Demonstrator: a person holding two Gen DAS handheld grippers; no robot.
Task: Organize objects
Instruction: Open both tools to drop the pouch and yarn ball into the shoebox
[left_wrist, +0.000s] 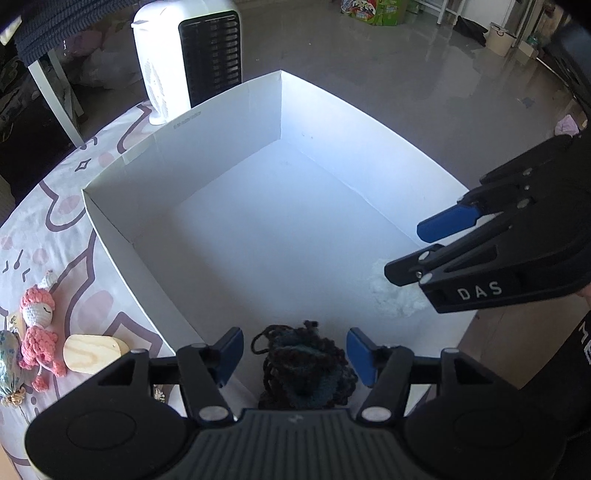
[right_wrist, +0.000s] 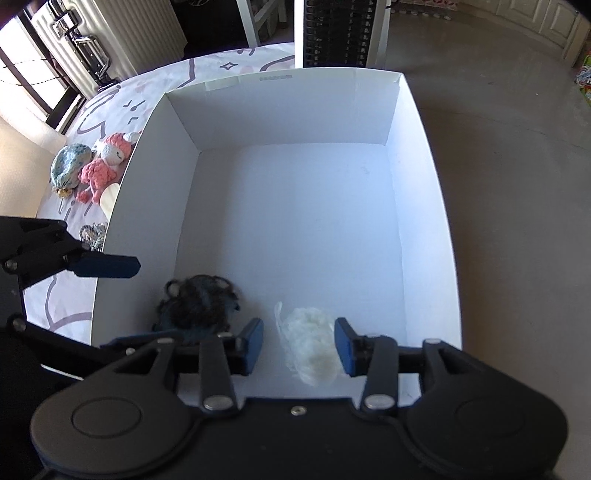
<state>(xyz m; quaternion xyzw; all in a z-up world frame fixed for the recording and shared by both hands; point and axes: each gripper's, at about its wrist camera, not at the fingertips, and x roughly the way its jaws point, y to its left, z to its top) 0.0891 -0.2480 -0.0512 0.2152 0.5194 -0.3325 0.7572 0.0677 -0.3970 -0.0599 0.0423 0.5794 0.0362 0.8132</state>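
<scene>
**Two yarn bundles set down in the near end of the box**

Nearest the left gripper (left_wrist: 295, 354), a dark yarn bundle (left_wrist: 306, 369) lay on the box floor against the near wall, between blue pads that stood clear of it on both sides: the jaws were released, holding nothing. Beside it the right gripper (right_wrist: 299, 345) hung over a white yarn bundle (right_wrist: 312, 343) in the same way, its jaws parted and not pressing the fibres. Both grippers pointed steeply down into the white box (right_wrist: 424, 147), which fits a drop-off rather than a pick-up; the two bundles sat close together at the near end, probably to leave the rest of the floor free for what was still to come.

Beyond the box's left wall, on the patterned tabletop (left_wrist: 55, 229), the remaining things waited in a loose row: a wooden block (left_wrist: 92, 350), a pink crocheted doll (left_wrist: 37, 328) and a bluish drawstring pouch (right_wrist: 70, 162), with a small grey rope knot (right_wrist: 92, 234) closer to the box. I judge these the next items to gather. Farthest off stood a white heater (left_wrist: 184, 55) on the floor.
</scene>
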